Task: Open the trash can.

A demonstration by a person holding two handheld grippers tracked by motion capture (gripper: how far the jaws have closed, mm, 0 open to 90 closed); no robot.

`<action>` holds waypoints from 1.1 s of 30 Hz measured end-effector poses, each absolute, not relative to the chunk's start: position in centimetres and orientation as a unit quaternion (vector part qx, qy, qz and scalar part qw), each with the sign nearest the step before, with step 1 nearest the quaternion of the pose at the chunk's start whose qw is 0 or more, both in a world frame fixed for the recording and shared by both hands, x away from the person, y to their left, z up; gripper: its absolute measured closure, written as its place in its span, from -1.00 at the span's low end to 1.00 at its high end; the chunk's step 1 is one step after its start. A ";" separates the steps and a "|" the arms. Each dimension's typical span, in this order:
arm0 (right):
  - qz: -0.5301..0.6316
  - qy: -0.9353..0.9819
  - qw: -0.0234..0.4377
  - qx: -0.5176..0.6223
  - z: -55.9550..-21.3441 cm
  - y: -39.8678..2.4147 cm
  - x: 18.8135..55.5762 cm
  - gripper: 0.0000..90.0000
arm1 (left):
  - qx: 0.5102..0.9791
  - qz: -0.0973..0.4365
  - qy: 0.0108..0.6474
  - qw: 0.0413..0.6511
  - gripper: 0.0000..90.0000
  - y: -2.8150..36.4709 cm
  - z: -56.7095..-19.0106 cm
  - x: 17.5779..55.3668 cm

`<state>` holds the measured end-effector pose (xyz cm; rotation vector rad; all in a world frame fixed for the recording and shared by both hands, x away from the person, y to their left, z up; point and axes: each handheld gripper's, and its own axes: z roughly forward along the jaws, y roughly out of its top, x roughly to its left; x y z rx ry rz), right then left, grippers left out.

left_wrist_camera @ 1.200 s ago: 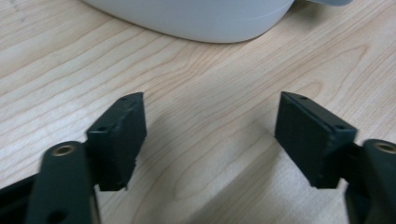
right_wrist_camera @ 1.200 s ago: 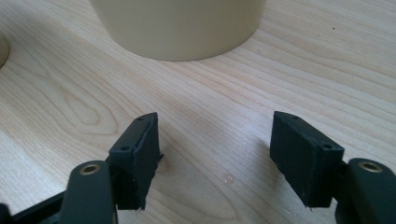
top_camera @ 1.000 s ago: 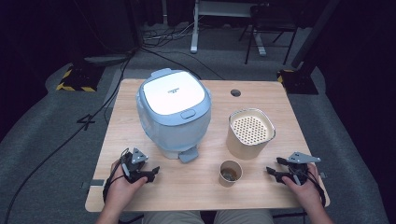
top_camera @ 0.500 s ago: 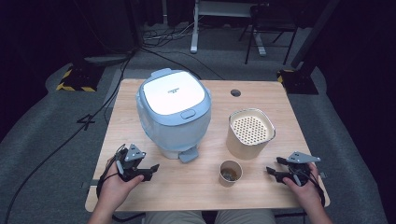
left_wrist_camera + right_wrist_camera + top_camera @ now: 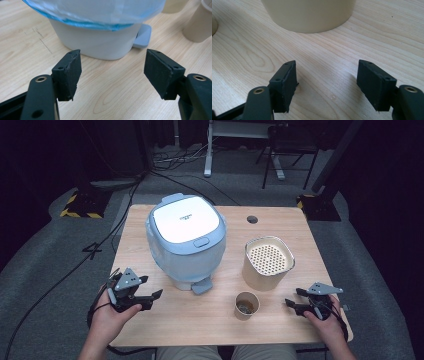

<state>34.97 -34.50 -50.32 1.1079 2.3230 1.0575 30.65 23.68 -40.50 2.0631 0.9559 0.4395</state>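
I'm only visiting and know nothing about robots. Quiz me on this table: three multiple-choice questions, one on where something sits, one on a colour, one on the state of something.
1. Where is the small paper cup?
A. On top of the blue-lidded bin
B. On the table nearer the person than the beige perforated container
C. On the floor

2. What colour is the lid of the bin?
A. Red
B. Green
C. Light blue with a white panel

3. How are the jaws of the left claw?
A. Wide apart, nothing between them
B. Shut on the cup
C. Shut on a cable

Answers: 1 B, the high view shows the cup standing in front of the beige container. 2 C, as seen from above. 3 A, the left gripper view shows bare table between them.
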 end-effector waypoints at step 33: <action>0.370 0.819 0.184 0.398 -50.3 -34.5 35.0 -0.28 | 0.779 0.125 0.245 0.564 0.03 19.8 -29.7 33.2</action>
